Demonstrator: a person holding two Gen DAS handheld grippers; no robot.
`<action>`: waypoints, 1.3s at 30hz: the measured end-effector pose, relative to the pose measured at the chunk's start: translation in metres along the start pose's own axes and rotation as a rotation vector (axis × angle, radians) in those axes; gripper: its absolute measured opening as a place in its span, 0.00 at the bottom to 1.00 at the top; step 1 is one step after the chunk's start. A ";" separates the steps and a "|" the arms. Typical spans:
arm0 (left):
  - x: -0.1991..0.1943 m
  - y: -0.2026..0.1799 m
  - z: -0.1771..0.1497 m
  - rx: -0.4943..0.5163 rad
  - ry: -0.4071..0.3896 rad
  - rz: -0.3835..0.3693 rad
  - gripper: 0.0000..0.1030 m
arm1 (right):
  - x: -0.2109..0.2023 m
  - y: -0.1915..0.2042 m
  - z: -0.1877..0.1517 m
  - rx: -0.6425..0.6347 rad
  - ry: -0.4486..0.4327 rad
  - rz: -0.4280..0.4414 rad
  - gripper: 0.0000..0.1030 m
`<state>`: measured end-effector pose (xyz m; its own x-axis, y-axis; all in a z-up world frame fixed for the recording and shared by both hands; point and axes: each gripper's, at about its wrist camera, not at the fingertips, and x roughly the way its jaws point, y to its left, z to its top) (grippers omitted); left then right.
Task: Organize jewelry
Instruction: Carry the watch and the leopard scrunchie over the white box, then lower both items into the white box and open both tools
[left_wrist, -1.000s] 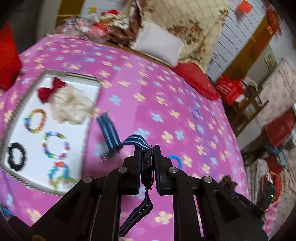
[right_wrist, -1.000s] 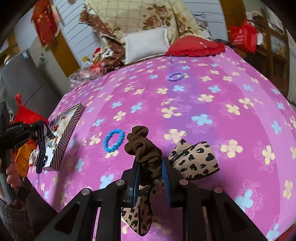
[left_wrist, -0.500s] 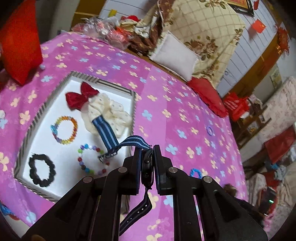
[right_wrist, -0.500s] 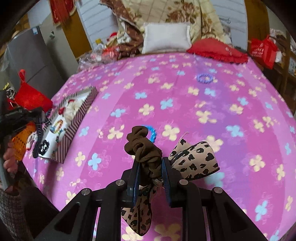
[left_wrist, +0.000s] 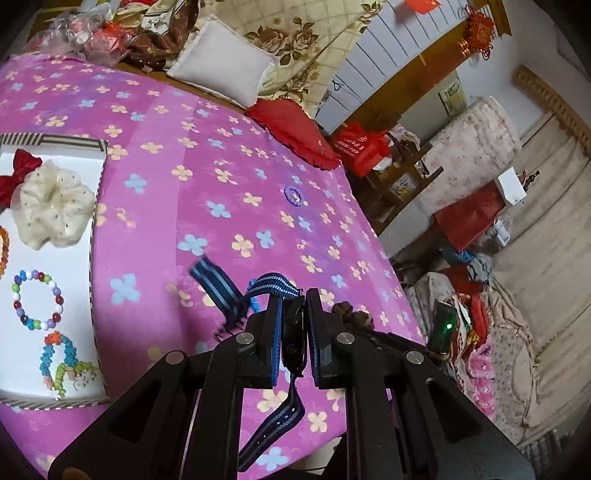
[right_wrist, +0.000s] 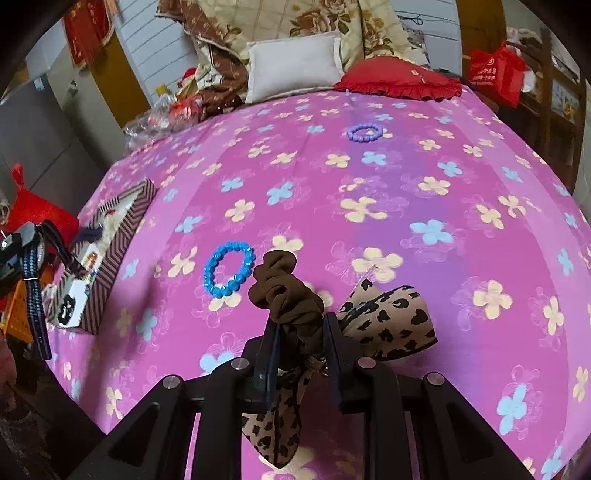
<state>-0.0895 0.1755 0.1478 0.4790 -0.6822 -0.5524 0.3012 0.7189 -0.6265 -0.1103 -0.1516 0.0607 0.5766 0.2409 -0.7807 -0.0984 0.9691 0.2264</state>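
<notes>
- my left gripper (left_wrist: 294, 325) is clamped on a watch (left_wrist: 293, 334) with a blue striped strap (left_wrist: 218, 286); one strap end loops up and forward over the pink flowered bedspread (left_wrist: 221, 166), the other end hangs down below my fingers
- the strap's forward end is blurred, so i cannot tell whether it touches the cloth
- the striped-edged tray (left_wrist: 96, 206) lies to the left of that gripper, well apart from the watch; in it i see a red bow (left_wrist: 16, 171), a cream scrunchie (left_wrist: 51, 206), a multicoloured bead bracelet (left_wrist: 37, 301) and a pastel bead piece (left_wrist: 61, 360)
- my right gripper (right_wrist: 300, 345) is squeezed tight on a brown scrunchie (right_wrist: 286, 291) tied with a leopard-print bow (right_wrist: 391, 326); the scrunchie sticks up between the fingers, the bow fans out to the right and a tail dangles underneath
- a blue bead bracelet (right_wrist: 229, 269) rests on the bedspread just beyond the scrunchie; a purple bead bracelet (right_wrist: 364, 133) lies far off toward the white pillow (right_wrist: 291, 68) and red cushion (right_wrist: 399, 79)
</notes>
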 end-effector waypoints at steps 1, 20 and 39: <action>-0.002 0.000 0.002 -0.002 -0.006 0.017 0.11 | -0.003 0.000 0.001 0.000 -0.007 0.007 0.21; -0.072 0.151 0.047 -0.186 -0.235 0.670 0.11 | 0.020 0.149 0.057 -0.193 0.071 0.172 0.21; -0.049 0.272 0.073 -0.347 -0.214 0.638 0.11 | 0.178 0.329 0.114 -0.264 0.320 0.298 0.21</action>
<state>0.0291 0.4141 0.0451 0.6341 -0.0818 -0.7689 -0.3477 0.8580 -0.3780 0.0519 0.2041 0.0629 0.2187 0.4734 -0.8533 -0.4459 0.8263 0.3442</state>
